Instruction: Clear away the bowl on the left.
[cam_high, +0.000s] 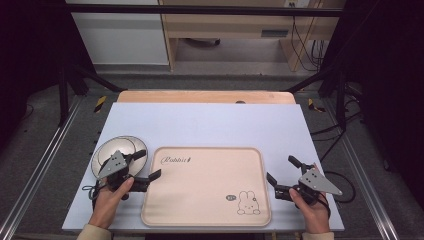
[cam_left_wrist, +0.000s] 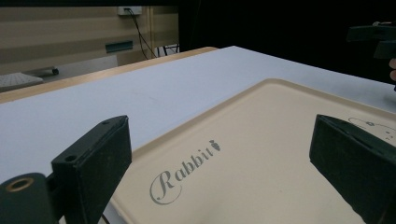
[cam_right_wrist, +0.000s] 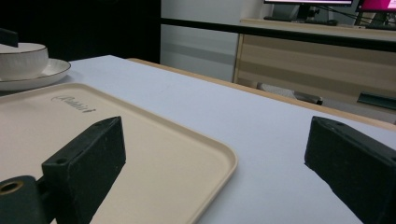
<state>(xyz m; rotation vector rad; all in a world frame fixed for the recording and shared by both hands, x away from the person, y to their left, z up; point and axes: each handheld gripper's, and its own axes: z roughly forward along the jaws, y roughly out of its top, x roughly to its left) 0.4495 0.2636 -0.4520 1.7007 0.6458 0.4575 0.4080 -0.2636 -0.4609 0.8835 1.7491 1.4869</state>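
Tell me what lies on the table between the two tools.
The beige tray lies between the left tool and the right tool, its surface bare apart from printed lettering and a rabbit drawing. The high view shows this.

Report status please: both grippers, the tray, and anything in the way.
Left gripper open beside tray's left edge. Right gripper open off the right edge. Tray bare, untouched. Bowl on plate behind left gripper.

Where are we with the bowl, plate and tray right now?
Nothing looks moved yet: the tray lies bare, and the bowl sits on its plate left of it. Both tongs are open and hold nothing, the left tongs over the plate's near edge, the right tongs beside the tray's right rim. Gripping anything is still to come.
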